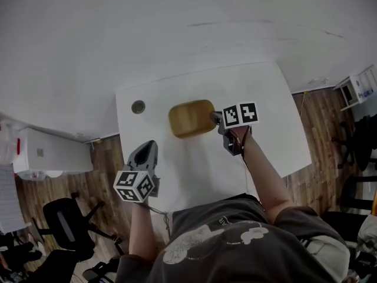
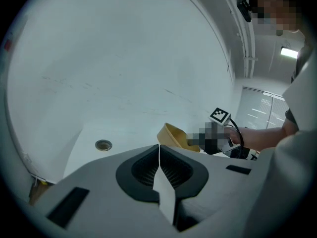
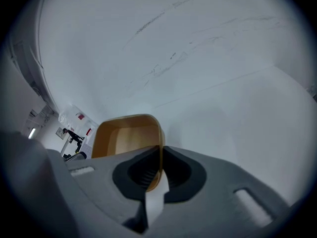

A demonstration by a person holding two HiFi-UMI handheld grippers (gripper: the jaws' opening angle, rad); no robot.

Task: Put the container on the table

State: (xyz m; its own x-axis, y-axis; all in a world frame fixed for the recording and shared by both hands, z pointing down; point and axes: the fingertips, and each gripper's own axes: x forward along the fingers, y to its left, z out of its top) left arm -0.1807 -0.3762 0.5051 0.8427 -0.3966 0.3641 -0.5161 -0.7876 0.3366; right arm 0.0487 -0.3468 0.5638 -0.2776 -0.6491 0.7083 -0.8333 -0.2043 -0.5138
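Over the middle of the white bench (image 1: 271, 93), the mustard-yellow container (image 1: 189, 118) hangs from the right gripper (image 1: 215, 120), whose fingers pinch the rim at its 3 o'clock side. The left gripper (image 1: 146, 149), at the container's 7 o'clock, has its fingers together on nothing. This looks like the placing step. The next move is to lower the container flat and then let go. I cannot tell whether its base touches the bench.

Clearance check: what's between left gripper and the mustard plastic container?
Only bare white tabletop between the left gripper and mustard rectangular plastic container, per head view.
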